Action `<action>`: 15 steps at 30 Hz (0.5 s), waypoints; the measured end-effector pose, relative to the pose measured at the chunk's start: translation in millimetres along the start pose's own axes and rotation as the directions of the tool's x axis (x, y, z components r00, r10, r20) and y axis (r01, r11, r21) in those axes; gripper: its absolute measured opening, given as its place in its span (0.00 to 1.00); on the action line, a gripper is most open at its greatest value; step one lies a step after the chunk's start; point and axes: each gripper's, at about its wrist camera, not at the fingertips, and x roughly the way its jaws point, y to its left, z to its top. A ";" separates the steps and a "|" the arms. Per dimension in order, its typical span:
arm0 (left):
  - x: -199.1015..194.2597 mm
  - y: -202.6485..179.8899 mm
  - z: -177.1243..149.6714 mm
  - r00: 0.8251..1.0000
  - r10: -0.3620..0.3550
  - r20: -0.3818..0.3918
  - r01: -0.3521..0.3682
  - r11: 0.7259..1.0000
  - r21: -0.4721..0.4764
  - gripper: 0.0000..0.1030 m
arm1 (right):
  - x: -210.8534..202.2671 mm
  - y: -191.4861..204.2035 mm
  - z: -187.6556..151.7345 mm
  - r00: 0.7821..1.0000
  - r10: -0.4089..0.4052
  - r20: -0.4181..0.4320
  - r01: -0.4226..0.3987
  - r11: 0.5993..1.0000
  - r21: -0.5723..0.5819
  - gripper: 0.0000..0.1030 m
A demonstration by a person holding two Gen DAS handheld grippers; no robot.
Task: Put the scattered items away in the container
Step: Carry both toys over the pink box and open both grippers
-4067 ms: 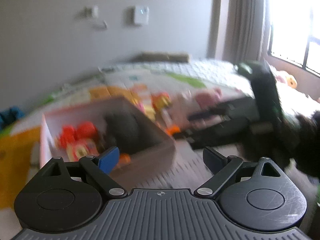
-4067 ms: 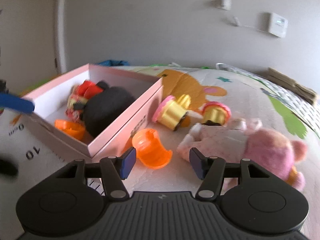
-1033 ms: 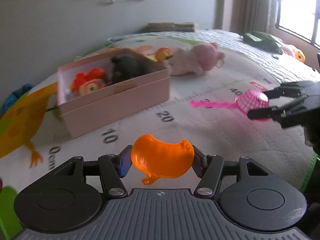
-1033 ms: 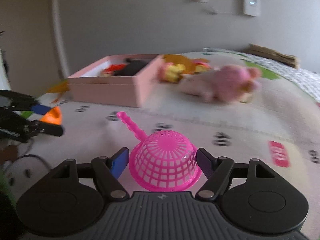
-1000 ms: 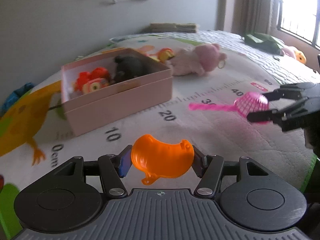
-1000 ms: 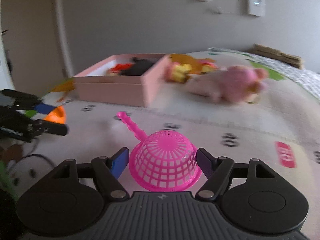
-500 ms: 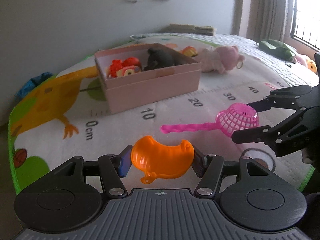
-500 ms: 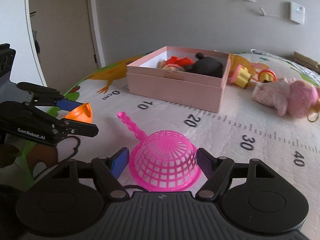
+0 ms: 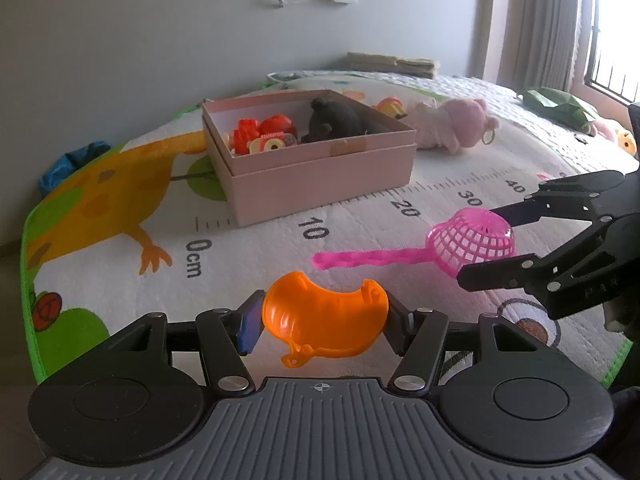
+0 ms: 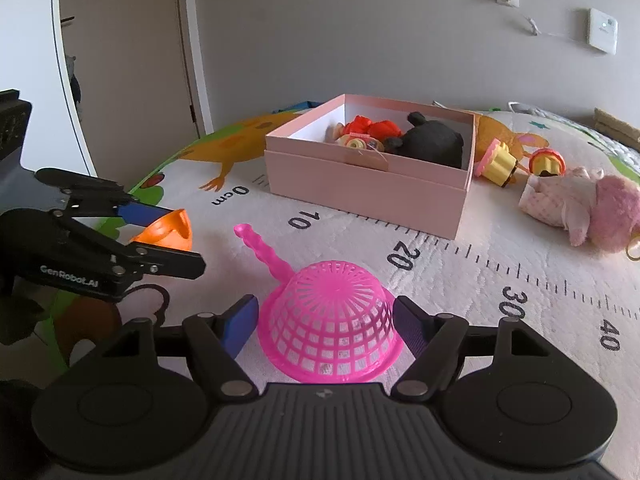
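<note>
L hand-held gripper (image 9: pixel 323 320) is clamping the orange shell piece (image 9: pixel 325 320) between its pads, jaws narrowed to the toy's width, hanging above the play mat (image 9: pixel 256 264) near the 0cm mark. Pink box (image 9: pixel 320 176) is sitting ahead w/ red toys and a dark plush inside. R hand-held gripper (image 10: pixel 326 330) is pinching the pink strainer (image 10: pixel 328 336) by its bowl, handle pointing fwd. Advice: bring each over the box's open top, clear the near wall, let go low, one at a time so the tools aren't colliding. Pink plush (image 10: pixel 580 210) and cupcake toys (image 10: pixel 498 164) are lying beside the box, not yet in.
</note>
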 end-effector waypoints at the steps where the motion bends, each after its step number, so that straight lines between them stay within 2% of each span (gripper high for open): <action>1: -0.3 0.1 1.3 1.000 0.000 0.002 0.000 1.000 -0.001 0.63 | -0.5 0.6 0.6 1.000 0.002 0.003 -0.002 1.000 -0.002 0.72; 5: -2.1 0.8 8.6 1.000 0.004 0.017 -0.004 1.000 -0.005 0.63 | -2.4 -0.1 4.3 1.000 0.004 0.021 -0.004 1.000 -0.001 0.72; 10: -8.1 2.2 24.7 0.998 0.016 0.061 -0.016 1.000 0.005 0.63 | -13.2 -6.3 15.3 0.996 -0.005 0.092 0.005 1.000 0.005 0.72; 15: -4.6 15.6 74.6 0.987 0.034 0.154 -0.036 0.999 0.016 0.63 | -14.0 -29.6 55.8 0.982 -0.040 0.183 0.040 0.999 0.004 0.72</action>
